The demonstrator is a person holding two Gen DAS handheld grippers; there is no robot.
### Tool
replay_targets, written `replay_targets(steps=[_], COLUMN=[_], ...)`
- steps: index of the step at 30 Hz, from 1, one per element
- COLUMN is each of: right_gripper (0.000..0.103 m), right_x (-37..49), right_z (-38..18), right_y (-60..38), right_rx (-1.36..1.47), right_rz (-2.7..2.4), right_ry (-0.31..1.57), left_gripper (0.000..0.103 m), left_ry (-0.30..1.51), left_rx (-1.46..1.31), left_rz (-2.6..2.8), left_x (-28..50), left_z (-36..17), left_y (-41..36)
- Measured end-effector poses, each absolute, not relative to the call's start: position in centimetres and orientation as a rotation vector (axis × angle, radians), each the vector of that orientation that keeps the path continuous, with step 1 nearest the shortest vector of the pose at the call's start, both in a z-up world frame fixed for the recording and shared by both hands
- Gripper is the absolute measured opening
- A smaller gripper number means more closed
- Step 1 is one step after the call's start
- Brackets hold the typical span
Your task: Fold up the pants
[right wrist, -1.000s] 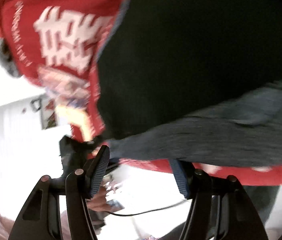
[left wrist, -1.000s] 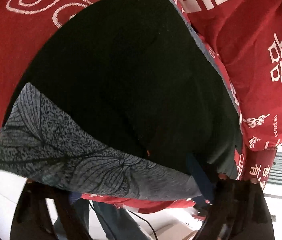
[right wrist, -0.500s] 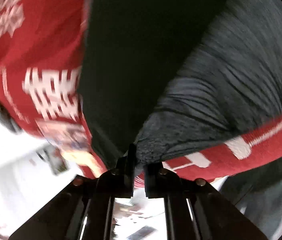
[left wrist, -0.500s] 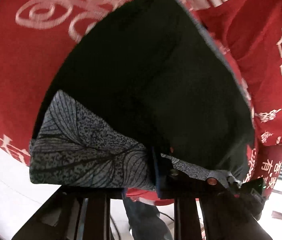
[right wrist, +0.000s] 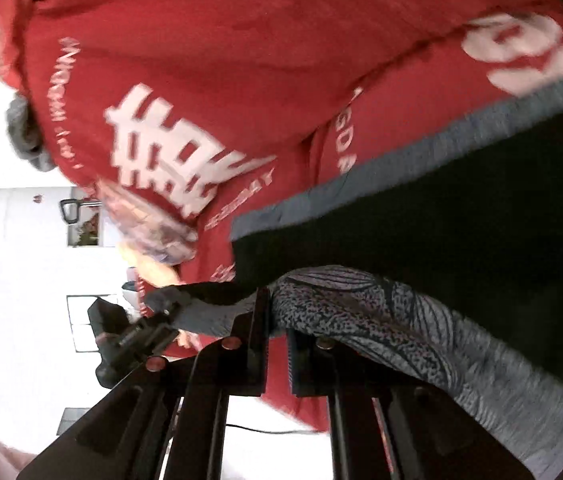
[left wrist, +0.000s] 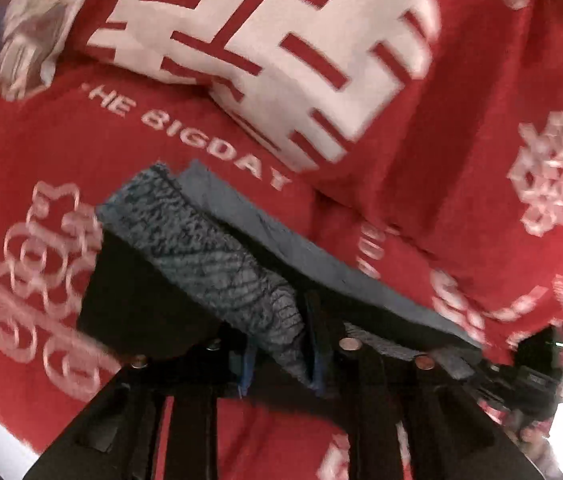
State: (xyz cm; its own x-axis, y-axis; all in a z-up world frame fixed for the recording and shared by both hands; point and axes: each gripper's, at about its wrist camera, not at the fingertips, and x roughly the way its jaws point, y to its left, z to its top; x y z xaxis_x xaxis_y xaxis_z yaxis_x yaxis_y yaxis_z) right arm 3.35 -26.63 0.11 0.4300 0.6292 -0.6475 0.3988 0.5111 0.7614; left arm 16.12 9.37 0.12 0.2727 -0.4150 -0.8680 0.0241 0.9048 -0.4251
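Note:
The pants (left wrist: 217,264) are black with a grey leaf-patterned cuff band and lie on a red bedspread. My left gripper (left wrist: 281,344) is shut on the patterned band and holds it lifted, with the black cloth hanging below to the left. In the right wrist view the pants (right wrist: 461,220) spread to the right. My right gripper (right wrist: 277,320) is shut on the other end of the patterned band (right wrist: 381,320). The left gripper also shows in the right wrist view (right wrist: 149,328), close by on the left.
A red bedspread (left wrist: 41,132) with white characters covers the bed. A red and white pillow (left wrist: 281,40) lies beyond the pants. A white floor (right wrist: 21,320) and wall show past the bed edge on the left.
Both grippers went from open to shut on the patterned band. They have lifted it and swung it over the black cloth toward the pillow.

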Motion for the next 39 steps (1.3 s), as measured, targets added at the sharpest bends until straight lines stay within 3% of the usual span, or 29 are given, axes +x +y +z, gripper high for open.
replay_targets(steps=[2,3,7,10,13,14,18,23,27,33,39], right_gripper=[0.009,0.01,0.014,0.017,0.04,0.042,0.042,0.042,0.04,0.042,0.043], right_x=[5.4,6.3,7.5,8.0,8.3,8.2,7.1,7.3,3.8,-6.1,-20.5], right_z=[-2.4,-4.1,-9.8,-11.2,-8.6,-7.4,-3.5,-5.8,-4.6,-1.1,0.1], right_y=[-27.5,-28.2,-29.8,-30.2,-29.4,-29.0,-27.1,-27.3,-32.6,-38.1,-40.5], right_rx=[1.112,1.134,1.235,1.322,1.267,1.228,0.988,0.766,1.067,1.077,1.11], right_rz=[0.157,0.139,0.099,0.112,0.177,0.199,0.249,0.148,0.147,-0.047,-0.33], right_ry=[1.207,1.222,1.283,1.281,1.268,1.254,1.249,1.375,1.208,1.16,1.163], left_gripper=[0.083,0.085,0.085,0.085,0.085,0.085,0.085,0.085,0.085,0.085,0.085], left_ry=[1.245,1.226,1.278,1.242,1.239,1.24,1.331,1.434,1.436,1.411,1.451], left_rx=[-0.277,-0.263,-0.278,-0.248,-0.165,-0.141,-0.056,0.129,0.182,0.206,0.196], left_rz=[-0.206,-0.139,-0.068,-0.063,-0.092,-0.106,-0.226,-0.205,-0.207,-0.392,-0.682], left_x=[18.1,19.1,20.8,20.6,19.5,19.0,15.6,12.7,12.1,9.4,5.0], left_z=[-1.8,-2.9,-5.4,-3.4,-1.1,-0.5,-2.2,-8.3,-7.5,-3.2,-2.5], left_y=[8.5,8.5,8.9,8.9,7.8,7.2,2.7,-3.4,-4.4,-7.3,-14.8])
